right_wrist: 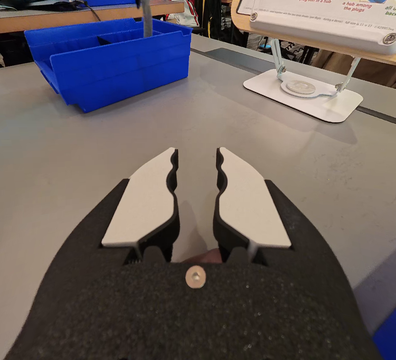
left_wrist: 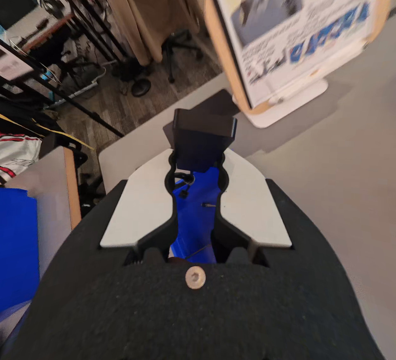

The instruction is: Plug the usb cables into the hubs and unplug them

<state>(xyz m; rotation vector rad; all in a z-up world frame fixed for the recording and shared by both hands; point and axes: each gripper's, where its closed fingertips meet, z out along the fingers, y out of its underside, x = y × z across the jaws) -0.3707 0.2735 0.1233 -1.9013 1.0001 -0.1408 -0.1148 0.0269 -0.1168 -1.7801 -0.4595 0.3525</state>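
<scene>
The left tool [left_wrist: 197, 156] pinches a black box [left_wrist: 201, 137] up above a blue bin [left_wrist: 192, 210]. The right tool [right_wrist: 197, 152] is spread, holding nothing, over the grey bench [right_wrist: 214, 124].

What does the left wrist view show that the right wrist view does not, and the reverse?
Only the left wrist view: the left hand-held gripper clamped on a black hub, lifted, with a cable beneath it; also the floor.

Only the right wrist view: the right hand-held gripper, open and holding nothing; the whole blue bin; a grey cable hanging into it.

Both: the grey table and the instruction board on its white stand.
</scene>
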